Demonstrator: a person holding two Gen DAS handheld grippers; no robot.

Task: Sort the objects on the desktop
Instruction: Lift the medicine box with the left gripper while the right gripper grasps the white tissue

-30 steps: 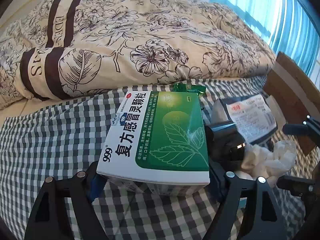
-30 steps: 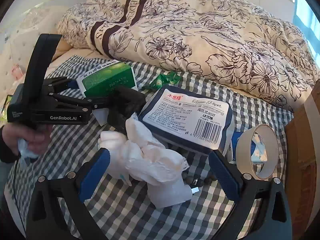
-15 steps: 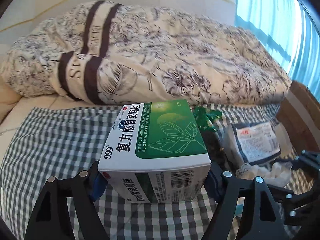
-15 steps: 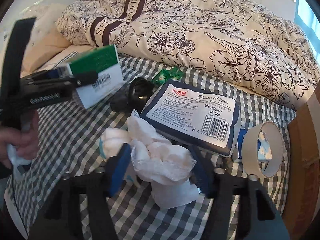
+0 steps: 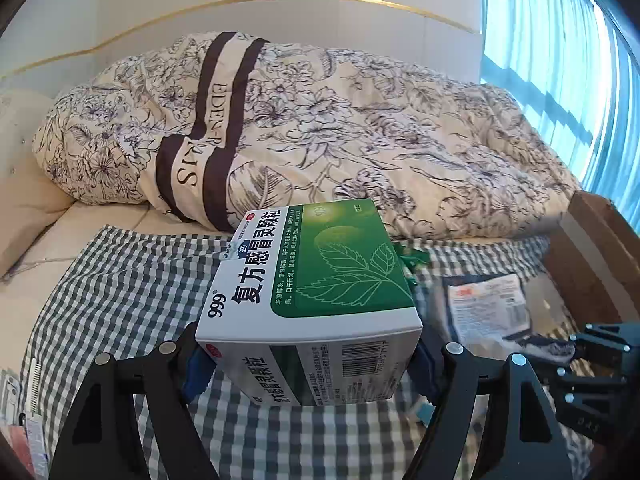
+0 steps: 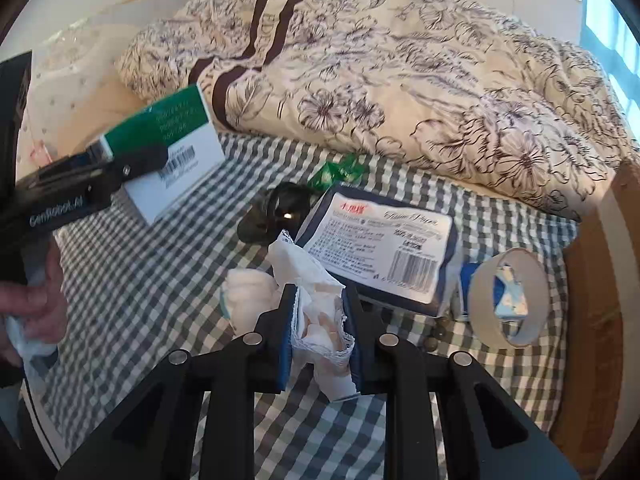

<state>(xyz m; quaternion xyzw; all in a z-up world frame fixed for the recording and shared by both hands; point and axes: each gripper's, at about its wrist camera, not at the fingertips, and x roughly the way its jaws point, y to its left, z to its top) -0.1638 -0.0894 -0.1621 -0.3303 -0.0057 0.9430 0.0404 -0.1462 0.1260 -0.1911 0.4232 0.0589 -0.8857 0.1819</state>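
Note:
My left gripper [image 5: 306, 364] is shut on a green and white medicine box [image 5: 316, 280], held above the checked cloth [image 5: 120, 300]. From the right wrist view the same medicine box [image 6: 168, 152] hangs at the far left in the left gripper [image 6: 132, 168]. My right gripper [image 6: 320, 332] is shut on crumpled white tissue [image 6: 316, 304] on the checked cloth [image 6: 140, 280]. Behind it lie a navy and white tissue pack [image 6: 384, 248], a black object [image 6: 276, 212], a green wrapper [image 6: 338, 170] and a tape roll [image 6: 506, 300].
A flowered duvet [image 6: 400, 80] is heaped along the back of the bed. A brown cardboard box [image 6: 596, 320] stands at the right edge. A hand [image 6: 36, 308] grips the left gripper's handle. Small dark beads [image 6: 436, 334] lie near the tape roll.
The left gripper lifted the medicine box up off the cloth and away to the left. The right gripper went from open to shut on the crumpled tissue.

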